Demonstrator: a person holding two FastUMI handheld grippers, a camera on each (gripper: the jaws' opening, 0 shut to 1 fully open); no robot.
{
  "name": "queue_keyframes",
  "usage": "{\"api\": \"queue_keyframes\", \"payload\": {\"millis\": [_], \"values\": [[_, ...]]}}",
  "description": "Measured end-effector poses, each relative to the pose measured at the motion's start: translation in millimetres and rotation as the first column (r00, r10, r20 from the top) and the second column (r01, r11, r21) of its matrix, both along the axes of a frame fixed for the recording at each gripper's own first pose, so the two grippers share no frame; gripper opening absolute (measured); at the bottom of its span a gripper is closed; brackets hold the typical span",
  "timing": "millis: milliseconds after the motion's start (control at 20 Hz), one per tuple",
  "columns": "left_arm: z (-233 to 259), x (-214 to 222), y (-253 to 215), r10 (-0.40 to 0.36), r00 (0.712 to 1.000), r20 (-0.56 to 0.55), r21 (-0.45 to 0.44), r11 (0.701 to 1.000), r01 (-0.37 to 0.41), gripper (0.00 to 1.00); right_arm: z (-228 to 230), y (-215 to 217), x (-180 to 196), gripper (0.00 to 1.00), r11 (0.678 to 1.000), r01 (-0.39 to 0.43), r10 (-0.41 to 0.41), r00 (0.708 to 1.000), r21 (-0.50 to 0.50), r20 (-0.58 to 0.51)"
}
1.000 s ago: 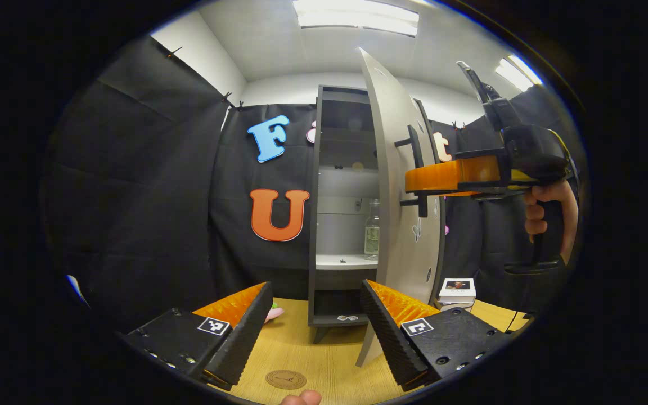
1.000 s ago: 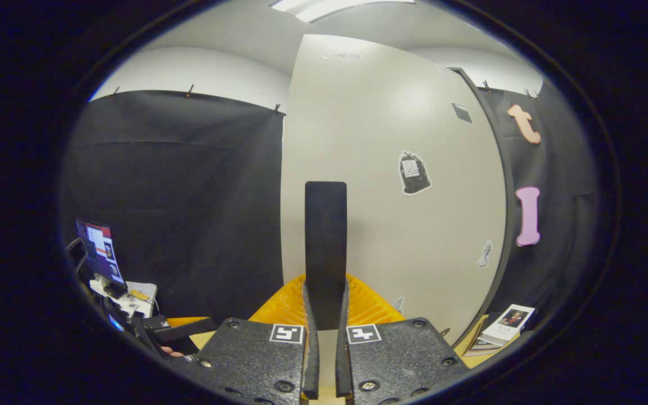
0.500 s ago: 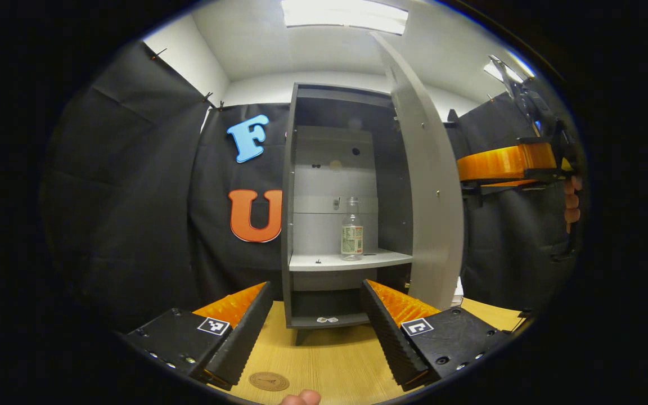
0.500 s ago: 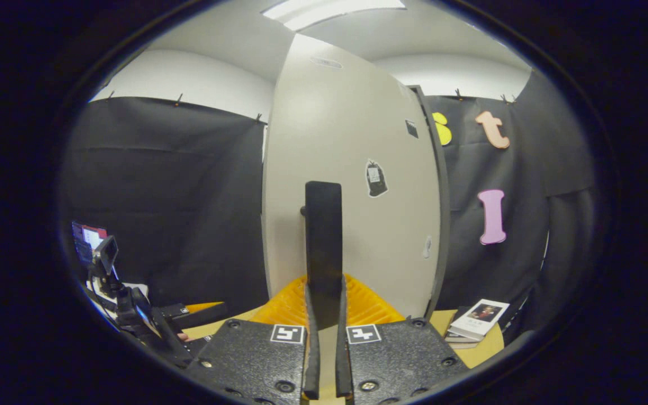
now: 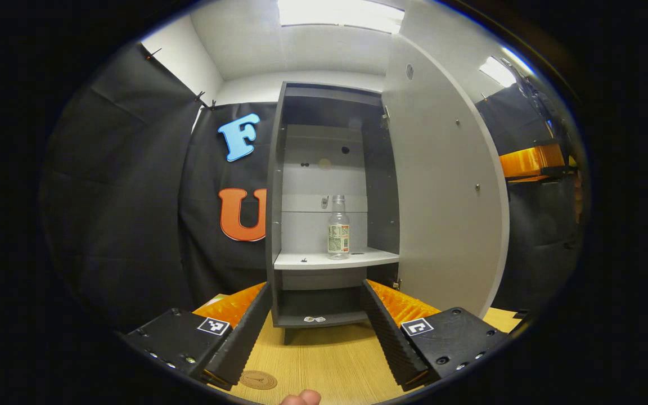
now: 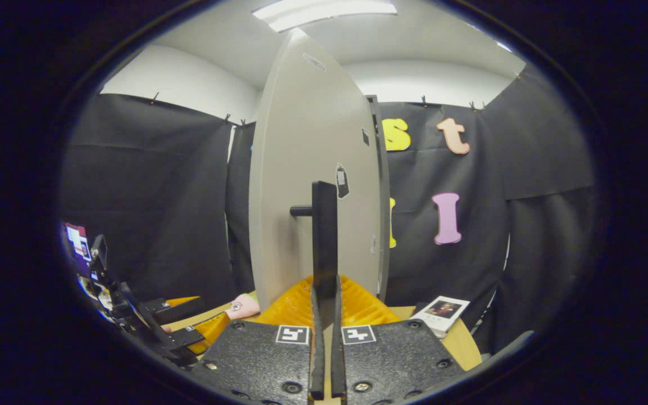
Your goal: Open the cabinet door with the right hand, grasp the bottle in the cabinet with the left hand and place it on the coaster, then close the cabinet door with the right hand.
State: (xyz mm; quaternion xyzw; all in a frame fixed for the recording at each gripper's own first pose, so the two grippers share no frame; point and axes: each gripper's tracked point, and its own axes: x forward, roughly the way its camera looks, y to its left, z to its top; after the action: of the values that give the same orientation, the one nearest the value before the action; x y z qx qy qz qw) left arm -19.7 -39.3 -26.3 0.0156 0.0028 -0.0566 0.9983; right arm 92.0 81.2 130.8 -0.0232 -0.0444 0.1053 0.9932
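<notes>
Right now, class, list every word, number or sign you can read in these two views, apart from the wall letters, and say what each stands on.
Nothing can be read with certainty.
Label on the bottle: print too small to read.
Sticker on the cabinet door: blurred.
Cover of the book: too small to read.
Coaster: an emblem, no legible words.

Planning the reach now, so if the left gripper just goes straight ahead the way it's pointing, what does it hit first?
Probably the cabinet: the open left gripper aims at its lower part, below the shelf holding the bottle. The bottle sits above that line, and the table between looks free, though depth is unclear.
</notes>
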Motion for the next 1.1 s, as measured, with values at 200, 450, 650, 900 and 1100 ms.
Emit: {"api": "queue_keyframes", "payload": {"millis": [200, 450, 650, 900, 1100], "values": [[0, -6, -8, -0.003, 1.000, 0.001, 0.008, 1.000, 0.003, 0.94, 2, -27, -2, 0.04, 0.997, 0.075, -0.075, 0.997, 0.000, 0.006], [2, -9, -5, 0.012, 1.000, 0.005, -0.007, 1.000, -0.012, 0.94, 3, -51, -2, 0.04, 0.992, 0.127, -0.127, 0.992, -0.005, -0.004], [-4, -10, -4, 0.021, 1.000, -0.012, -0.001, 1.000, -0.021, 0.94, 5, -69, -1, 0.04, 0.985, 0.170, -0.169, 0.986, 0.019, -0.008], [-8, -11, -6, 0.026, 0.999, -0.020, 0.001, 1.000, -0.026, 0.94, 9, -87, -2, 0.04, 0.981, 0.194, -0.194, 0.981, 0.018, -0.007], [-11, -12, -13, 0.022, 0.999, -0.028, 0.005, 1.000, -0.022, 0.94, 9, -85, -3, 0.04, 0.985, 0.173, -0.173, 0.985, 0.013, 0.000]]}}
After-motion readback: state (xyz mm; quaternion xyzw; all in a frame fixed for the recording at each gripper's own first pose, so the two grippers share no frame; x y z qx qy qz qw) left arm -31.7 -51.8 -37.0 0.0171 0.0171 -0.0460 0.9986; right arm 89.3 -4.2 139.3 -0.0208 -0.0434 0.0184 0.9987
